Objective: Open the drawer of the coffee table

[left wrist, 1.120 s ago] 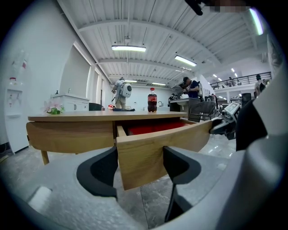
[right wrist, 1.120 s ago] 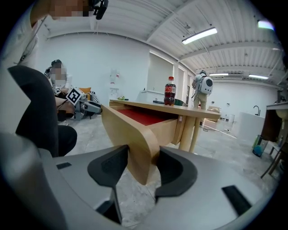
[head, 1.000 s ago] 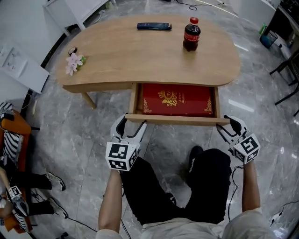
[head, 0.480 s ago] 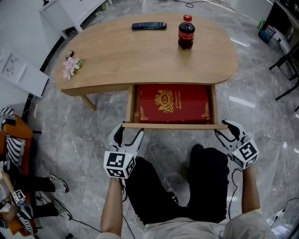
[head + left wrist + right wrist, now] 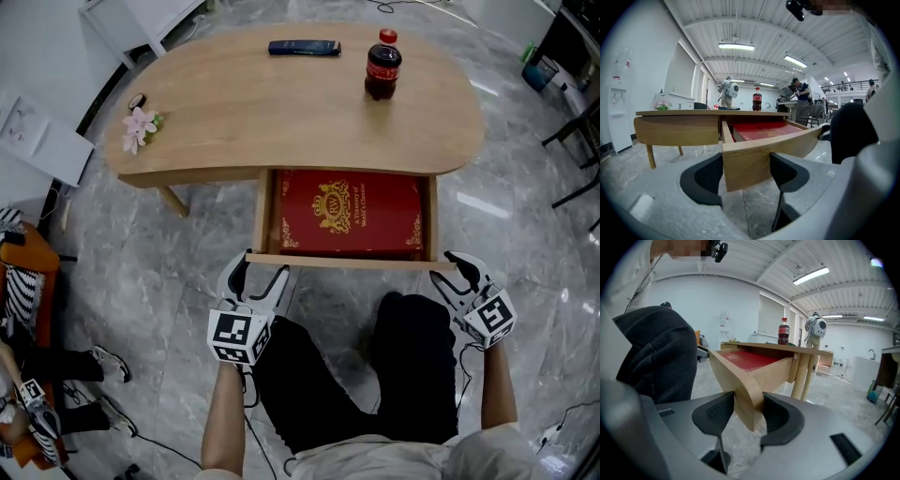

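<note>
Left claw: the left claw [image 5: 263,267] [image 5: 746,171], carrying a cube with square markers, pinches the left end of the curved light wooden drawer front [image 5: 347,262] [image 5: 764,150]; both dark pads [image 5: 708,176] press on the board.
Right claw: the right claw [image 5: 446,270] [image 5: 748,411], with a like cube, clamps the right end of the same drawer front [image 5: 736,380]; its jaws have just been closing, with the board between them.
Drawer: the shallow light wooden drawer [image 5: 263,211] is pulled out from under the top. Its front spans from one claw to the other, and its body runs away from both.
Drawer contents: a flat red box with gold ornament [image 5: 349,211] lies just beyond the front board, between the lines of the two claws, and fills most of the drawer.
Table: the kidney-shaped light wooden coffee table [image 5: 262,112] stands beyond both claws.
Bottle: a dark cola bottle with a red cap [image 5: 382,67] stands upright at the far side of the top, nearer the right claw's side.
Flat item: a dark oblong object [image 5: 304,48] lies at the far edge, just left of the bottle; its kind cannot be told.
Flower: a small pink flower [image 5: 138,127] rests on the top, far beyond and outward of the left claw.
Floor: grey marbled tiles [image 5: 187,272] lie under both claws.
Person: legs in black trousers [image 5: 375,375] sit behind and between the claws.
</note>
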The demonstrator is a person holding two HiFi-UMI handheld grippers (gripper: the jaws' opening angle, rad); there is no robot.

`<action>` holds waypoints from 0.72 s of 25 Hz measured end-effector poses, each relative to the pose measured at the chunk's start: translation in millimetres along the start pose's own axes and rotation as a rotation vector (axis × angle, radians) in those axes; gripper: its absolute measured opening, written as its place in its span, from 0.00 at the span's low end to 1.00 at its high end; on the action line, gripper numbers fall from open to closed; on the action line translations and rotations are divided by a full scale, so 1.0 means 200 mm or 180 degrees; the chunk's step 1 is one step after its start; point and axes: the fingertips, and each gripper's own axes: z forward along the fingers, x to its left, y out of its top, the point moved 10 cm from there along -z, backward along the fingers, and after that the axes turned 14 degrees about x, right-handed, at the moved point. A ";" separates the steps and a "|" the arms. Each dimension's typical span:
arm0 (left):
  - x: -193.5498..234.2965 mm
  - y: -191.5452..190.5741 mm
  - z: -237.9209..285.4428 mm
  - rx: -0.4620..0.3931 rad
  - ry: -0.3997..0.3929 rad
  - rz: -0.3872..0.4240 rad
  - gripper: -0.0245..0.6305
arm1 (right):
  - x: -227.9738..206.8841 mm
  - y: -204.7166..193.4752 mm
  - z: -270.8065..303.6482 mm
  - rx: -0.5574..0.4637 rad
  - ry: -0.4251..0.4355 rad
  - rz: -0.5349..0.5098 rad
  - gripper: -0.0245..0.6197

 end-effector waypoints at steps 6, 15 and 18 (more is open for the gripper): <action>0.01 0.05 0.01 0.0330 0.0086 -0.0107 0.51 | -0.05 0.05 0.01 0.0239 0.0106 0.0085 0.34; -0.15 0.48 -0.46 0.0894 0.0142 -0.0878 0.51 | -0.10 0.61 -0.53 0.0651 0.0277 0.0578 0.28; -0.29 0.75 -0.68 0.1017 0.0083 -0.0916 0.51 | -0.05 0.89 -0.70 0.0739 0.0260 0.0727 0.28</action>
